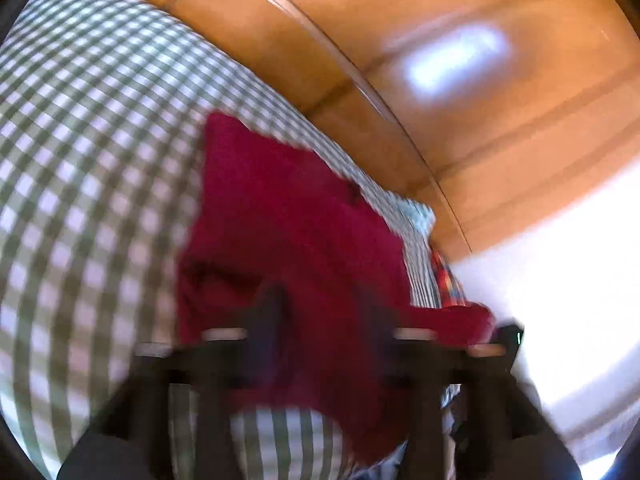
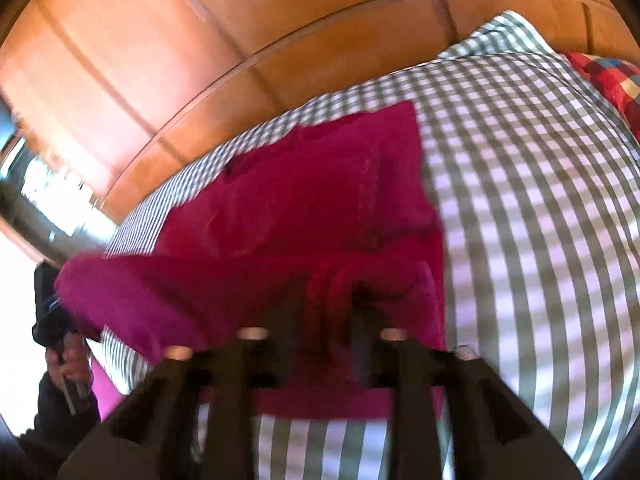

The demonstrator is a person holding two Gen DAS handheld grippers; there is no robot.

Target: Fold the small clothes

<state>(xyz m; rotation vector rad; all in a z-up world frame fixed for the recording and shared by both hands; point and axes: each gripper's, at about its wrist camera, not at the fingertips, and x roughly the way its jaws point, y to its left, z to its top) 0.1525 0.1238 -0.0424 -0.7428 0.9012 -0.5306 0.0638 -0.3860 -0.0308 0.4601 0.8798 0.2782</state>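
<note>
Red garment, soft, creased, on checked cloth.

Left hand-held gripper clamped, right hand-held gripper clamped, both blurred

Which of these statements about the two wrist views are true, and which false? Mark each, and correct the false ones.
1. The red fabric garment lies on a green-and-white checked cloth. True.
2. The garment is blue denim. False: it is red.
3. Wooden panelling shows beyond the checked cloth. True.
4. A glass bottle stands on the garment. False: nothing stands on it.
5. The left gripper and the right gripper each have red fabric between their fingers. True.
</note>
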